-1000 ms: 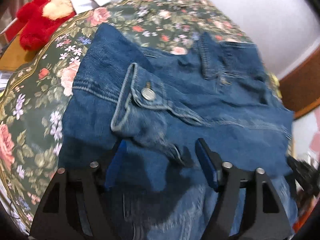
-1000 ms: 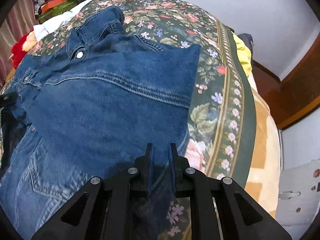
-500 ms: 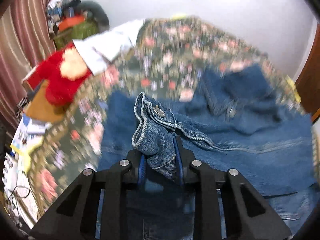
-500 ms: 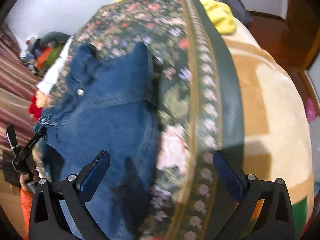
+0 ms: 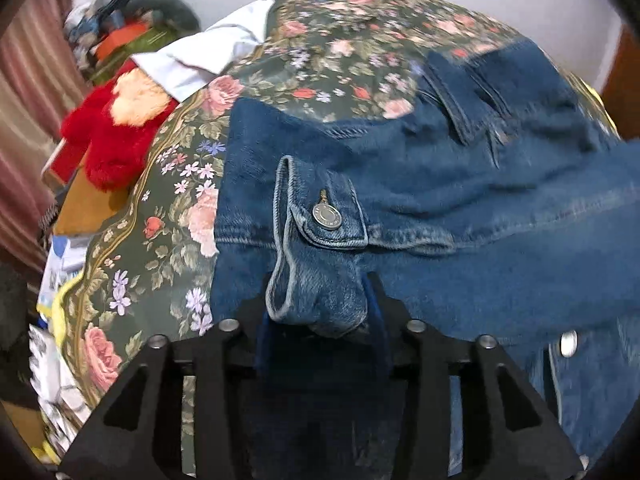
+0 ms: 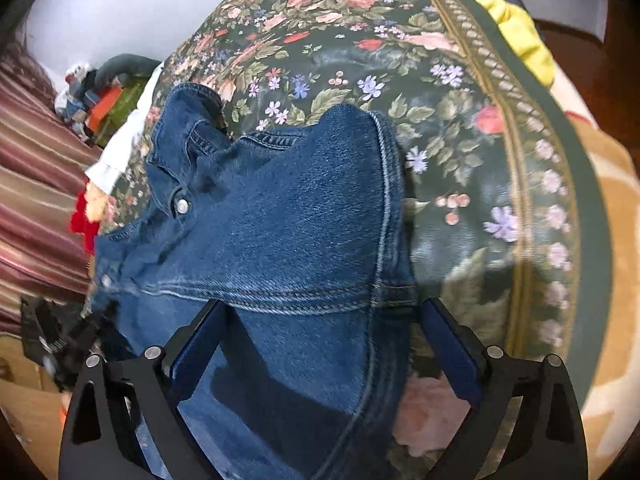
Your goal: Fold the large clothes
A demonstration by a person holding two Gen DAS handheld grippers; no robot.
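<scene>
Folding the sleeve: left tool (image 5: 316, 312) grips the cuff (image 5: 320, 240) of the denim jacket (image 6: 280, 220); right tool (image 6: 320, 344) spread wide, empty. Next, carry cuff inward.

Bare blanket (image 6: 460, 128) lies open beyond and right of the jacket (image 6: 288, 216). Left of the jacket, a red toy (image 5: 108, 136) and white cloth (image 5: 208, 56) crowd the edge.

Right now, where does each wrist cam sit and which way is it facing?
Left wrist: rides behind the left tongs, looking across the bed toward the wall; tongs closed on the sleeve cuff of the denim jacket.
Right wrist: behind the right tongs, open over the jacket's folded right side, floral bedspread beyond.
Shared: jacket, bedspread, red plush toy.
</scene>
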